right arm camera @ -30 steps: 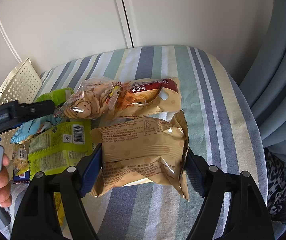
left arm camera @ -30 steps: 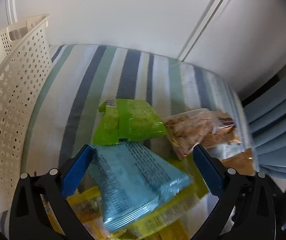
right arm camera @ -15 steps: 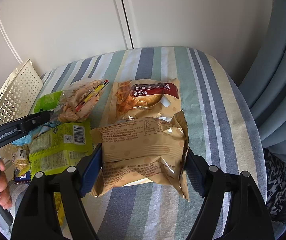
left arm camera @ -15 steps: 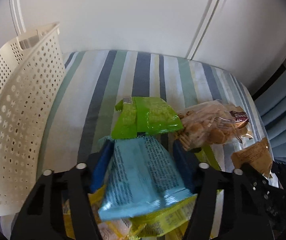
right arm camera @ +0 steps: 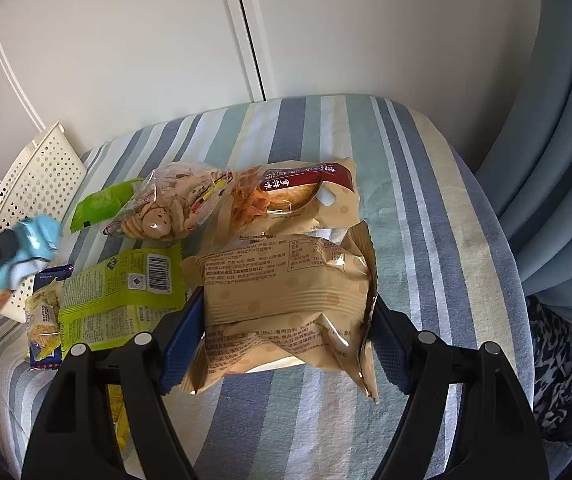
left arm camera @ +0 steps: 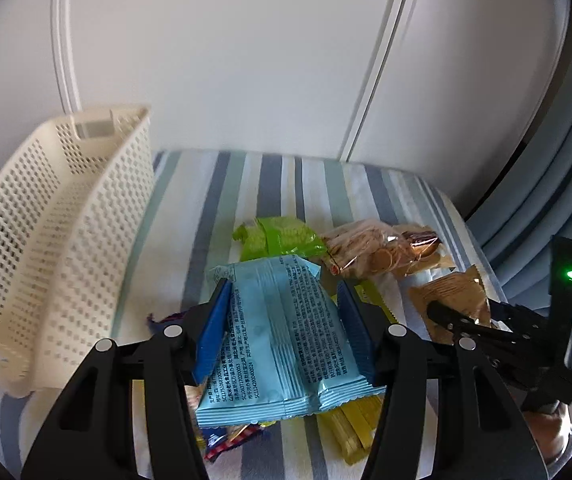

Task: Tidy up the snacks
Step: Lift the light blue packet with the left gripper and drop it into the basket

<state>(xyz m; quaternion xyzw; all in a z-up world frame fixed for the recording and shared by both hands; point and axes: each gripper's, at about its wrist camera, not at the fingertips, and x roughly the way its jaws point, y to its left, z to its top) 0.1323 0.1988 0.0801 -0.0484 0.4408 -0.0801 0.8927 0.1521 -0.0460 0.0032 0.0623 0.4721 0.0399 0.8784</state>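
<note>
Two tongs clamped: left tongs (left arm camera: 284, 322) grip light-blue snack packet (left arm camera: 282, 336), raised, hiding yellow packs beneath; right tongs (right arm camera: 286, 336) squeeze tan snack bag (right arm camera: 286, 300); perforated basket (left arm camera: 58, 232) partly cropped.

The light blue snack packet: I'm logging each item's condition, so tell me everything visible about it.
The light blue snack packet is a sealed, glossy plastic pouch with crimped ends, a centre seam and dark print. The left hand-held gripper clamps its sides between blue pads, holding it above the other snacks, beside the perforated cream basket.
</note>
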